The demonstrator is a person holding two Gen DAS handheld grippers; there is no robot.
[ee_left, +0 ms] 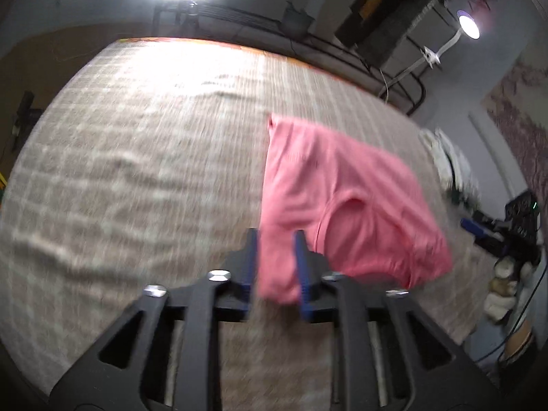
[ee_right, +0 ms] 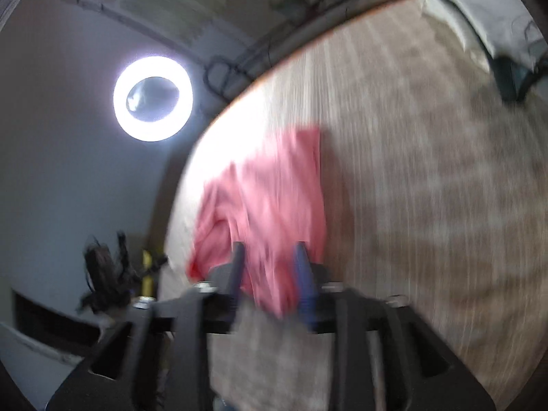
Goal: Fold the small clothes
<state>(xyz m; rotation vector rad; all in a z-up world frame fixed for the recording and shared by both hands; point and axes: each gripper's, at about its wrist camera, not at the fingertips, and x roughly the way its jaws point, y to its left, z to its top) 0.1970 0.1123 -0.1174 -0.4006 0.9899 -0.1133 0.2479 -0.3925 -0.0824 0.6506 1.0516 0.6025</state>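
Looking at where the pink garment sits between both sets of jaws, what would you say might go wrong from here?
1. The pink garment lies between the jaws of both the left gripper and the right gripper, which stand apart; pulling back may snag the cloth and undo the fold.
2. Its near corner looks bunched, so the fold may settle uneven.
3. Both views are motion-blurred; fast moves could drag the checked tablecloth.

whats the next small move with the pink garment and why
Probably draw both hand-held grippers back clear of the pink garment. The left hand-held gripper and right hand-held gripper both show parted fingers with pink cloth between them, seemingly not pinched, while the rest lies on the checked tablecloth. Once clear, the next edge to fold can be chosen. Motion blur leaves contact uncertain.
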